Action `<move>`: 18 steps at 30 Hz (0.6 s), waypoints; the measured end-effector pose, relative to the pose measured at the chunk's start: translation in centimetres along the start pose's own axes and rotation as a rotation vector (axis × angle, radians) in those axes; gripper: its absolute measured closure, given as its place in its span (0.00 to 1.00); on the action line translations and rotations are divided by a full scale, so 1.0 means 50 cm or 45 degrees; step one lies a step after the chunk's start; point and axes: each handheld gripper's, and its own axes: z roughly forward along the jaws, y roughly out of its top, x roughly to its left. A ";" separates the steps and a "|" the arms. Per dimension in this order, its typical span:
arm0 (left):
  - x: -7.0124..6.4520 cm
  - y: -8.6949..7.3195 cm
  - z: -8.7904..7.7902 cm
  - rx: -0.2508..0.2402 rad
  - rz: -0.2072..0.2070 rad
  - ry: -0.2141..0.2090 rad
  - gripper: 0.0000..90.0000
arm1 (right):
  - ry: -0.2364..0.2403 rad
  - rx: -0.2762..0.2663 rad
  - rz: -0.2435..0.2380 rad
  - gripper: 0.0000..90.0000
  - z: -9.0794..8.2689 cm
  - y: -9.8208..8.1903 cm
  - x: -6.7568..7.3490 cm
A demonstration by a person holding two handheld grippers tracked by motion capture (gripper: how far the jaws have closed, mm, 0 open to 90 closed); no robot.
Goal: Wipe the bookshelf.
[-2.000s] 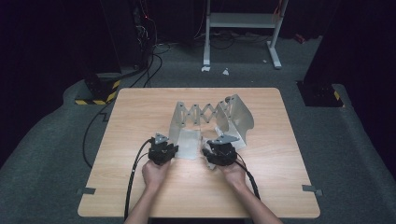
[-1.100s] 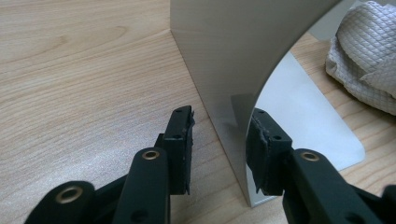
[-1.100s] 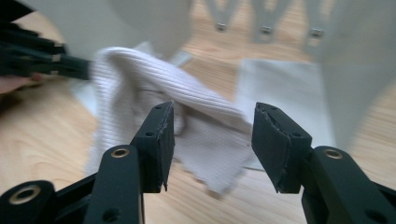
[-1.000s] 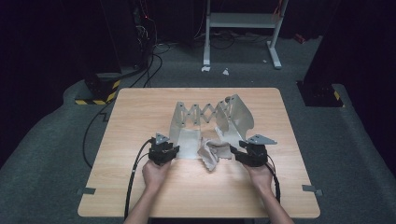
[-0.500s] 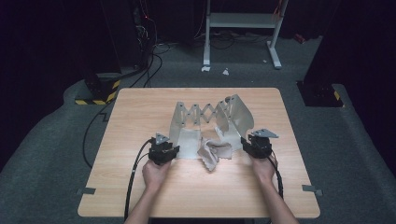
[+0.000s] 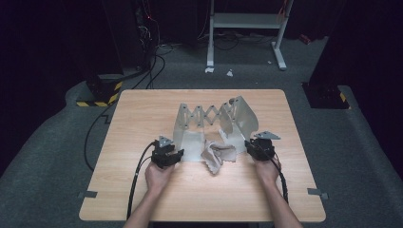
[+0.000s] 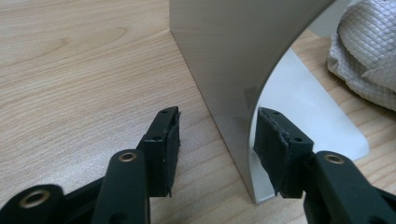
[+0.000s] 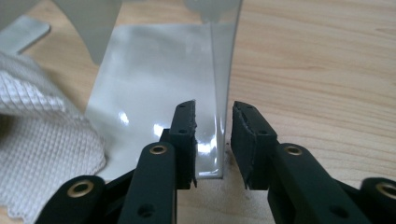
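A metal rack with a scissor lattice (image 6: 204,116) and two curved end plates stands on the wooden table (image 6: 142,118). My left gripper (image 6: 177,151) (image 7: 217,126) straddles the near edge of the left plate (image 6: 183,126) (image 7: 233,56). Its jaws have just been opening, and the left pad (image 7: 170,144) stands clear of the metal. My right gripper (image 6: 248,143) (image 8: 214,112) straddles the thin edge of the right plate (image 6: 244,116) (image 8: 224,70). Its jaws have just been closing, with a small gap still at the left pad (image 8: 187,135). A crumpled pale cloth (image 6: 217,154) (image 7: 369,56) (image 8: 42,135) lies between the grippers.
Flat metal feet (image 7: 308,112) (image 8: 154,70) lie on the wood under the plates. A black cable (image 6: 138,175) trails from the left gripper off the front edge. On the floor beyond the table are a white stand (image 6: 244,21) and a black-and-yellow striped block (image 6: 102,95).
My right gripper left the cloth at the middle and moved right, then dropped onto the right plate's edge. The cloth stays crumpled on the table. My left hand kept still.
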 end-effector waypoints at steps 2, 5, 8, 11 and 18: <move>0.000 0.000 -0.002 0.008 0.004 0.004 0.54 | 0.003 0.014 -0.010 0.83 0.001 0.000 0.002; -0.003 -0.003 -0.008 0.018 -0.046 -0.018 0.49 | -0.014 0.024 -0.026 0.87 0.006 0.003 0.005; -0.015 -0.011 -0.019 0.024 -0.054 -0.026 0.48 | -0.015 0.033 -0.038 0.89 0.005 0.002 0.009; -0.034 -0.014 -0.035 0.022 -0.030 -0.035 0.47 | -0.029 0.036 -0.067 0.90 0.005 0.001 0.016; -0.082 -0.005 -0.073 0.000 0.002 -0.112 0.42 | -0.006 0.054 -0.066 0.86 0.003 -0.002 0.027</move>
